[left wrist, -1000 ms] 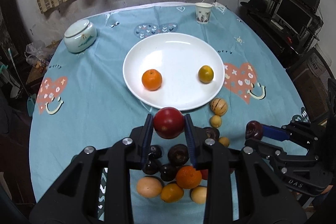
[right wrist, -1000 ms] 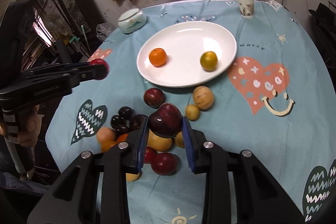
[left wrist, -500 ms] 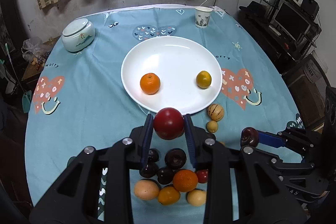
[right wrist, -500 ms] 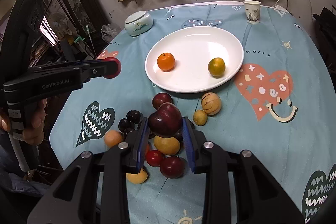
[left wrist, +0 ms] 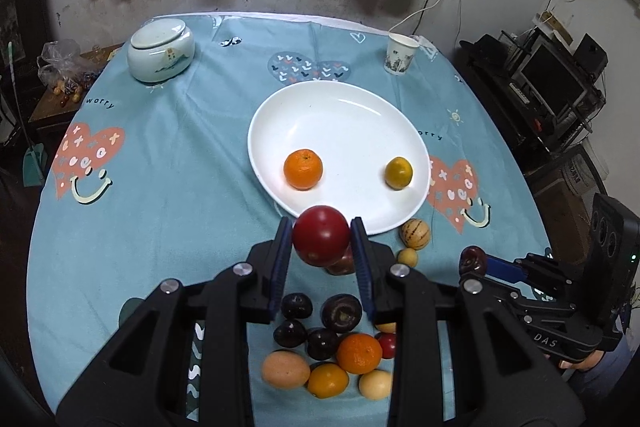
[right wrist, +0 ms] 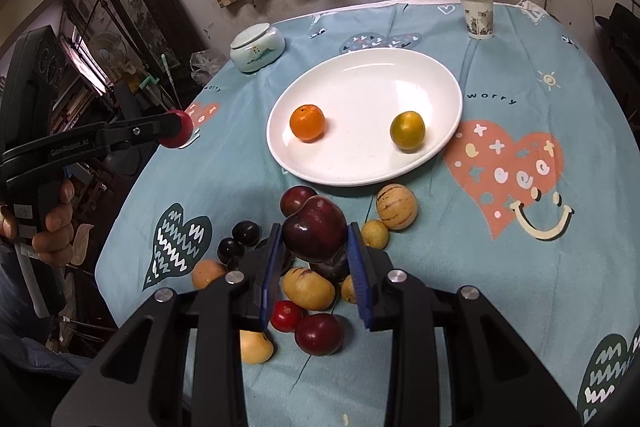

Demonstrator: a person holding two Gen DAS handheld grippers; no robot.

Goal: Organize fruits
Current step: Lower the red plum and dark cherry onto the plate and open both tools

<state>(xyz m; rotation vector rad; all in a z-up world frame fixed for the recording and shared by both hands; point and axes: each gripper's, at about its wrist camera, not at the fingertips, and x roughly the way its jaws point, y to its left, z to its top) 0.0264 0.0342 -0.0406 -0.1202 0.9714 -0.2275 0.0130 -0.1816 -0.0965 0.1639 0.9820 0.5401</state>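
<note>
Gripping a red fruit [left wrist: 321,241], the left gripper [left wrist: 321,247] hangs at the near rim of the white plate [left wrist: 340,115], which holds an orange [left wrist: 303,169] and a yellow-green citrus [left wrist: 398,173]. In the right view, the right gripper [right wrist: 314,247] clamps a dark red plum [right wrist: 314,229] above the loose fruit pile [right wrist: 308,291] on the tablecloth [right wrist: 500,267].

A white oval plate [left wrist: 340,115] is set on the cloth, and two fruits are seen on it, well apart — an orange [left wrist: 303,169] on its left part and a yellow-green citrus [left wrist: 398,173] on its right. A smooth red fruit [left wrist: 321,241] is held off the cloth just before the plate's near rim; a dark maroon one [right wrist: 314,229] is held above the heap of mixed fruit [right wrist: 304,291] — dark plums, orange, yellow and pale striped pieces — lying before the plate.
</note>
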